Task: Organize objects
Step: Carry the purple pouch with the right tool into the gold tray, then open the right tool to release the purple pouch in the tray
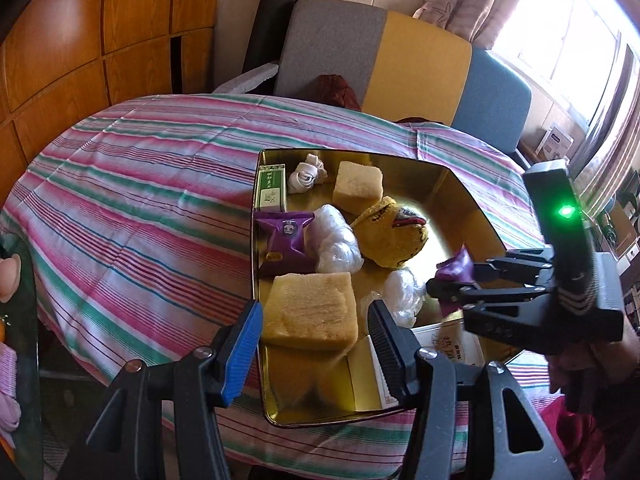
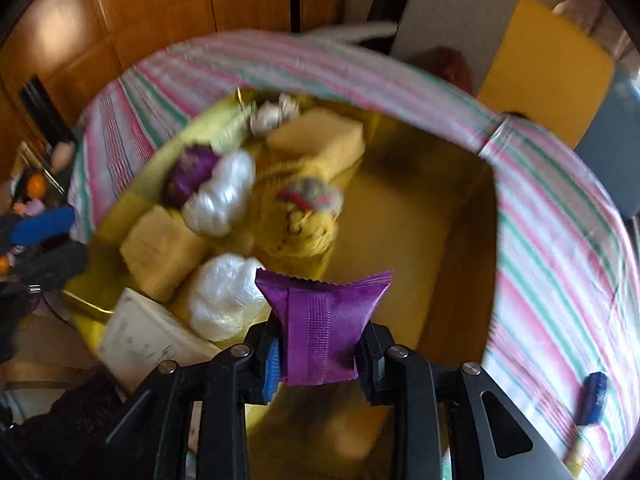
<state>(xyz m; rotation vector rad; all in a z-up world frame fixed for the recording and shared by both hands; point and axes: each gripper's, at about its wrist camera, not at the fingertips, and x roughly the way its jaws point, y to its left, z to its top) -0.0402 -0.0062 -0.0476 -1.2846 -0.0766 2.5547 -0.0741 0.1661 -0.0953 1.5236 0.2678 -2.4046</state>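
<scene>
Purple packet (image 2: 320, 328): pinched in the right gripper (image 2: 318, 354), hanging over the gold tray (image 2: 460, 216)
Left gripper (image 1: 316, 324): jaws apart, empty
Tip: I'd drop it on bare tray floor, clear of the yellow toy (image 2: 296, 220)

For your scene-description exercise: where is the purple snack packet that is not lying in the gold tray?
It is clamped in the right gripper, held above the gold tray; in the right wrist view the purple snack packet sits low centre, beside a white plastic bundle.
</scene>
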